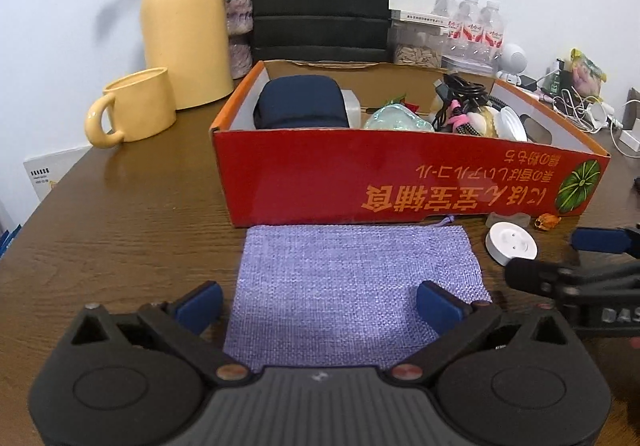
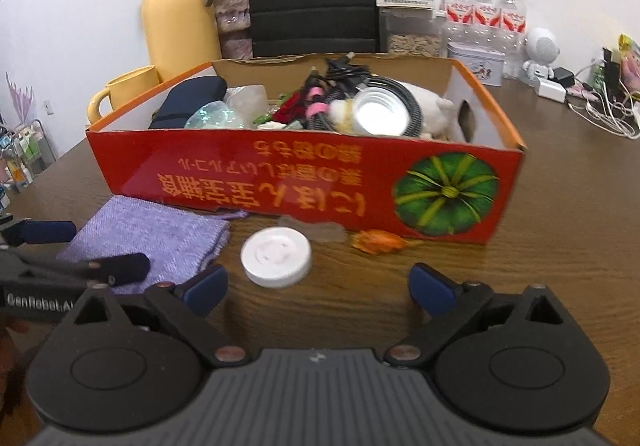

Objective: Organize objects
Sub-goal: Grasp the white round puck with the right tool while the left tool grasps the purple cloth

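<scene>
Two handheld grippers worked in front of a red cardboard box (image 1: pixel 400 186) already crowded with cables and oddments. The left gripper (image 1: pixel 318 304) hung over a flat lilac woven pouch (image 1: pixel 352 278) lying against the box's near wall, jaws spread wide and empty. The right gripper (image 2: pixel 318 288), jaws likewise apart and holding nothing, faced a white round lid (image 2: pixel 276 256) just before the box. A clean pick would probably mean centring the lid between the pads, then closing squarely across its rim.
</scene>
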Motion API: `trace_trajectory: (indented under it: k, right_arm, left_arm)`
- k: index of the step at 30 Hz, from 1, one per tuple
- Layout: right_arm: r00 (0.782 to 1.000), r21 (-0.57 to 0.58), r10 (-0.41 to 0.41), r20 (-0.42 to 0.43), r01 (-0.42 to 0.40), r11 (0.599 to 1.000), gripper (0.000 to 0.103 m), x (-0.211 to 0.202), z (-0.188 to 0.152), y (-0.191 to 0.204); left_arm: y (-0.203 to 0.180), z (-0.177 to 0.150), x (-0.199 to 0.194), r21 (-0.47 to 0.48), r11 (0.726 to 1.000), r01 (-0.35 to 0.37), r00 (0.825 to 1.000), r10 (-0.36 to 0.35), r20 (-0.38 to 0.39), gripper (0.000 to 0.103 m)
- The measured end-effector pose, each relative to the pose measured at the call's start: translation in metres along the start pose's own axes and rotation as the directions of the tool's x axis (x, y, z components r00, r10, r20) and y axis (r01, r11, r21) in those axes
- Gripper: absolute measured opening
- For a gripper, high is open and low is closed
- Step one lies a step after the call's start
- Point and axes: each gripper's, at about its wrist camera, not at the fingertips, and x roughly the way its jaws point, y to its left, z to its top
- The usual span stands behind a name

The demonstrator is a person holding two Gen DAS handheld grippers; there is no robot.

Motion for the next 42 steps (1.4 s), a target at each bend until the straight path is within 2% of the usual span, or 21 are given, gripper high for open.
trace_trajectory:
  k: [3,5,10,16,19,22,27,31,34,37,42]
  right_arm:
    - [1.000,-0.014,-0.021,0.011,0.021,1.000,0.072,0.003,0.003,0.007]
    - [1.000,-0.033,0.005,0.024,-0.004,0.999,0.038,0.000,0.003,0.011]
    - [0.998,-0.012,0.060,0.036,-0.059,0.998,0.037,-0.006,-0.001,0.006]
    - [0.998,0.034,0.053,0.042,-0.054,0.998,0.037,-0.012,-0.005,-0.006]
    - [0.998,0.001,0.051,0.035,-0.051,0.999,0.037,-0.012,-0.005,0.001]
    - [0.999,-0.063,0.045,0.026,-0.043,0.997,0.037,-0.010,-0.004,0.013]
    - [0.999,-0.072,0.030,0.025,-0.028,0.997,0.037,-0.008,-0.003,0.015]
    - [0.999,-0.046,0.045,0.027,-0.044,0.998,0.037,-0.009,-0.003,0.011]
    - [0.999,-0.007,0.042,0.033,-0.042,0.999,0.037,-0.010,-0.003,0.002]
    - [0.999,0.029,0.032,0.039,-0.033,0.999,0.037,-0.012,-0.003,-0.010]
    - [0.998,0.063,0.032,0.045,-0.035,0.997,0.037,-0.015,-0.005,-0.023]
  left_arm:
    - [0.000,-0.002,0.000,0.001,1.000,0.001,1.000,-0.001,0.006,0.103]
    - [0.000,-0.003,0.000,0.001,1.000,0.001,1.000,-0.001,0.006,0.103]
    - [0.000,-0.002,0.000,-0.002,1.000,0.003,1.000,-0.003,-0.001,0.103]
    - [0.003,0.015,0.005,-0.026,0.998,0.066,0.995,-0.067,-0.074,0.103]
    - [-0.006,0.019,0.009,0.004,0.999,0.052,0.993,-0.052,-0.105,0.103]
    - [-0.012,0.016,0.009,0.012,0.999,0.039,0.995,-0.038,-0.095,0.103]
    - [-0.010,0.015,0.007,-0.007,0.999,0.049,0.995,-0.049,-0.082,0.103]
    - [-0.012,0.012,0.004,-0.005,0.997,0.074,0.995,-0.074,-0.071,0.103]
    - [-0.025,0.007,0.001,0.055,0.995,0.082,0.995,-0.078,-0.066,0.103]
    - [-0.036,0.005,0.000,0.087,0.989,0.119,0.991,-0.114,-0.064,0.103]
    - [-0.051,0.003,0.001,0.088,0.990,0.107,0.994,-0.103,-0.044,0.103]
